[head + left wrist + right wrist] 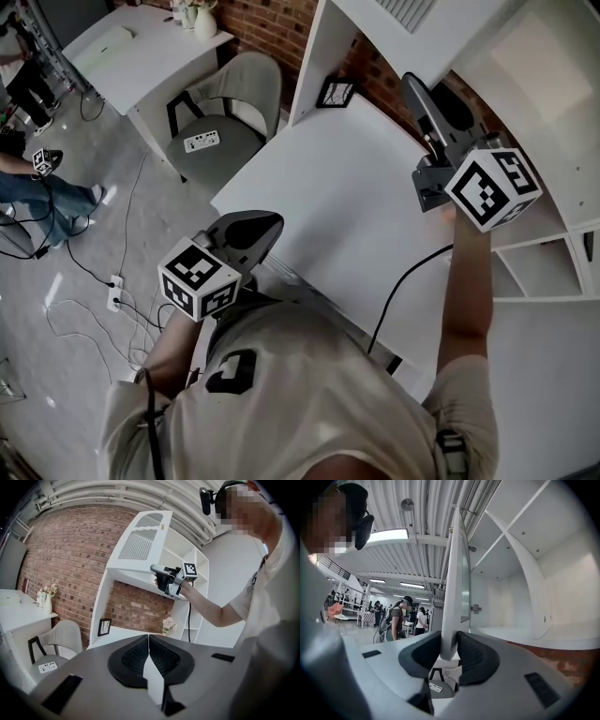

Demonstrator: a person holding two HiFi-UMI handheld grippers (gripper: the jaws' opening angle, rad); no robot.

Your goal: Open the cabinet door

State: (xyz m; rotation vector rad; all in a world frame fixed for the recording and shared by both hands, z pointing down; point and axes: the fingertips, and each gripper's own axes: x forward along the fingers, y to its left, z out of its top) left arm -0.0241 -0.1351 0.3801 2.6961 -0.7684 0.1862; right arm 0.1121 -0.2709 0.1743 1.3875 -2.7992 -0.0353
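The white cabinet door [454,573] with a slatted panel stands swung out from the upper cabinet [520,569], seen edge-on in the right gripper view. My right gripper [449,654] is shut on the door's lower edge, a dark pad on each side of it. From the left gripper view the same door [140,541] hangs open above the desk, with my right gripper [157,571] at its bottom corner. In the head view my right gripper [415,86] is raised to the door [450,37]. My left gripper [149,641] is shut on nothing, low by the desk's near corner [274,223].
A white desk [347,178] lies under the cabinet, with a small picture frame [335,92] and flowers [168,624] at its back. A grey chair [225,112] stands to the left. Open shelves [553,262] are at the right. Cables run over the floor [103,281]. People stand far off [396,618].
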